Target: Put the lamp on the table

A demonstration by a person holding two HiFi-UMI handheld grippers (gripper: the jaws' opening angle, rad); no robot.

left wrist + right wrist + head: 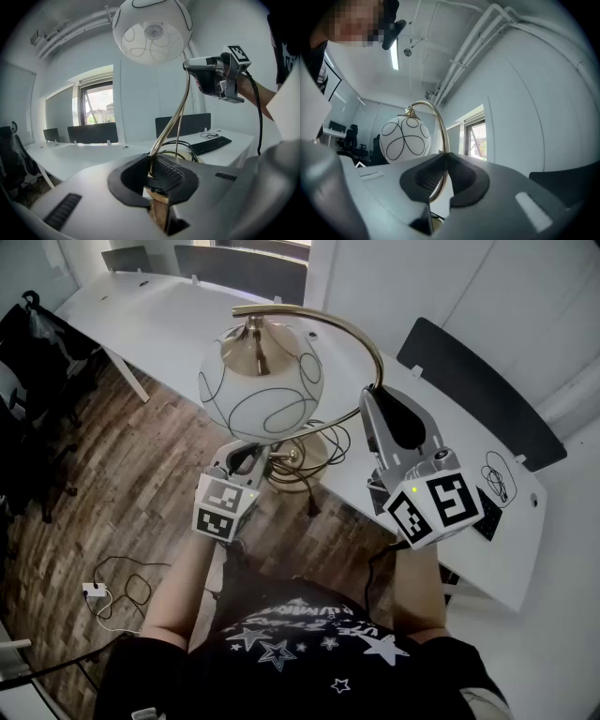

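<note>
Head view shows the carrying step near its end. The brass lamp with a round white glass shade is gripped by both tools at the near edge of the long white table. The left gripper is clenched on the lowest part of the thin curved brass stem, just above the round brass base. In the left gripper view the rod rises directly out of the closed ribbed pads. The right gripper is clamped on the same stem higher up, where the arch comes down. In the right gripper view the rod passes between its pads, which are pressed together on it.

The base lies over the edge of the table, but I cannot tell if it touches the top or hangs just above it. In my judgement what remains is to bring the base a little further in from the edge and to set it flat. Both grippers should go down together so that the stem does not twist between them, and only then let go. The shade hangs to one side of the base, toward the wooden floor, so I think the lamp may tip that way if it is released too early. A loose black cord trails below the base and could catch.

The shade is a milk-white ball with thin black loop lines, hung from the end of the arch by a small brass cap. The stem is slim, polished and gold in colour.
</note>
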